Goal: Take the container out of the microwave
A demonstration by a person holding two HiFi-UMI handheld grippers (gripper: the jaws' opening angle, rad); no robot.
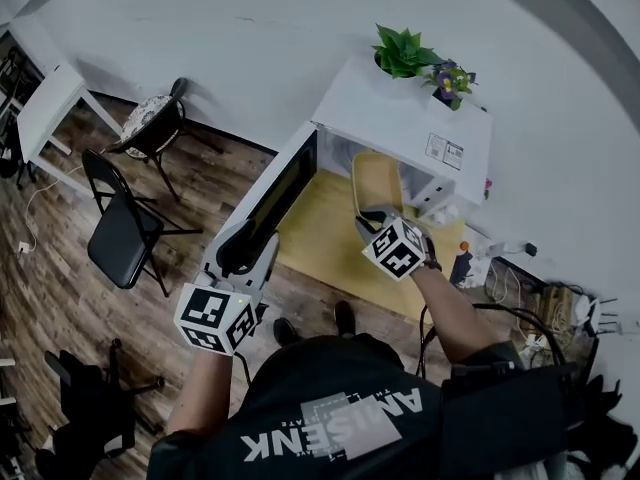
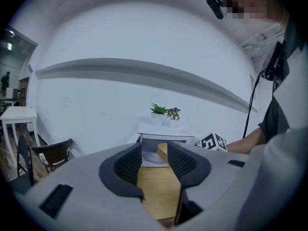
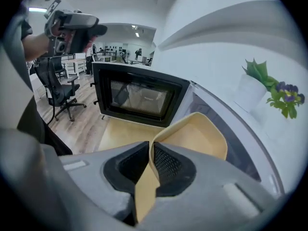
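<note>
Clamped together on the thin rim of the yellow container (image 3: 197,136), the right gripper (image 3: 150,150) has its dark pads pinching the wall from both sides. That pinch is plain only in the right gripper view. From the head view the right gripper (image 1: 372,222) is seen from above under its marker cube, and the container (image 1: 377,183) hangs tilted in front of the open mouth of the white microwave (image 1: 410,123), above the yellow table (image 1: 320,243), with the pinch itself hidden.

The left gripper (image 2: 154,153) has its jaws apart with nothing between the pads. Far beyond the gap its own view shows the microwave's front, the table top, an edge of the container (image 2: 162,152) and the right gripper's marker cube (image 2: 213,142). The head view places this left gripper (image 1: 260,256) low beside the outer end of the microwave door (image 1: 285,193), which stands swung wide open; whether it touches the door cannot be told there.

The right gripper view alone shows the door's dark window (image 3: 139,97) and the left gripper (image 3: 72,25) raised in a hand. A green plant (image 1: 403,53) and purple flowers (image 1: 450,80) sit on top of the microwave.
</note>
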